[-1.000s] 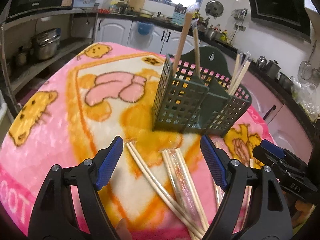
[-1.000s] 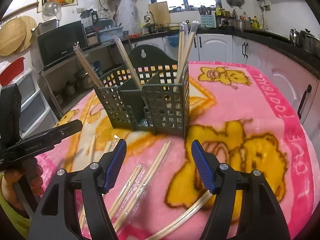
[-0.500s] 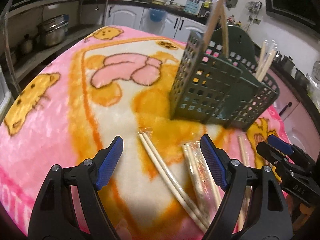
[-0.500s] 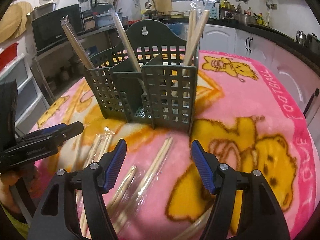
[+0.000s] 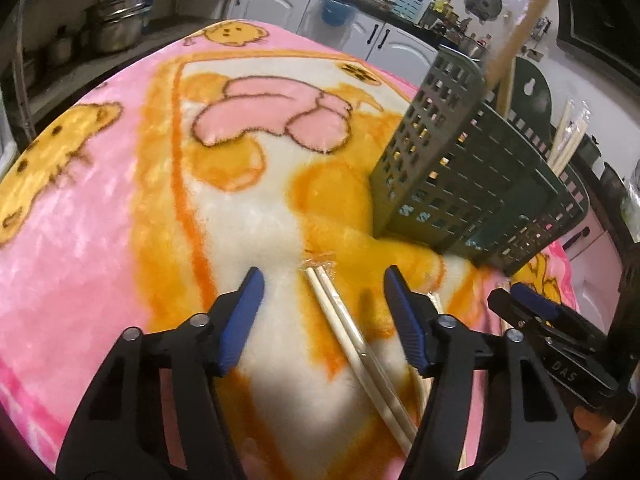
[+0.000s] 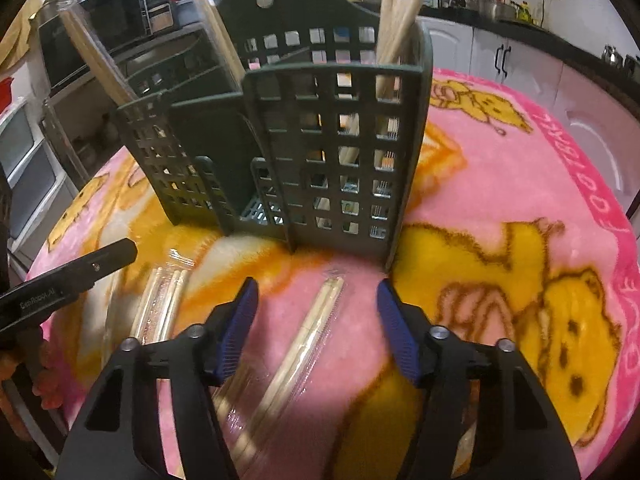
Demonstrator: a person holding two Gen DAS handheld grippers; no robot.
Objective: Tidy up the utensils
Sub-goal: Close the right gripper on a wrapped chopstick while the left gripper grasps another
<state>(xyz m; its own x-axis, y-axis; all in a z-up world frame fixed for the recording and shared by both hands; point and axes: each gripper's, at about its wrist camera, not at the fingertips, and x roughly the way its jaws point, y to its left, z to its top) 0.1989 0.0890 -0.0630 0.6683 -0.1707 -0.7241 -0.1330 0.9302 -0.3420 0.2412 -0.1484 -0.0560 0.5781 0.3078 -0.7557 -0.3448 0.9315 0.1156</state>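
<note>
In the left wrist view, the left gripper (image 5: 322,300) fills the lower middle of the frame, its jaws closing but with a clear gap on both sides of a wrapped pair of chopsticks (image 5: 352,344) that lies between them; the blue pads do not touch it. In the right wrist view, the right gripper (image 6: 318,308) sits in the same lower-middle place, jaws also closing, around another wrapped pair (image 6: 308,336), again with space on each side. Neither gripper holds anything.

The task looks partly done. The dark green holder (image 6: 320,152) stands in the upper middle of the right view and at the right of the left view, and several pairs are already upright in it: a bundle in its right compartment at the top of the frame (image 6: 400,12), and others leaning out of the left side (image 6: 100,60). What is left, by my reading, lies flat on the pink and yellow blanket (image 5: 100,240): the two pairs between the jaws, and more wrapped pairs at the lower left of the right view (image 6: 164,304), just beside the other gripper's tip.

The chopsticks are thin, pale wood, paired inside clear crinkly sleeves that catch the light. The holder is a slotted plastic grid with separate compartments and a hanging hole in its raised back.
</note>
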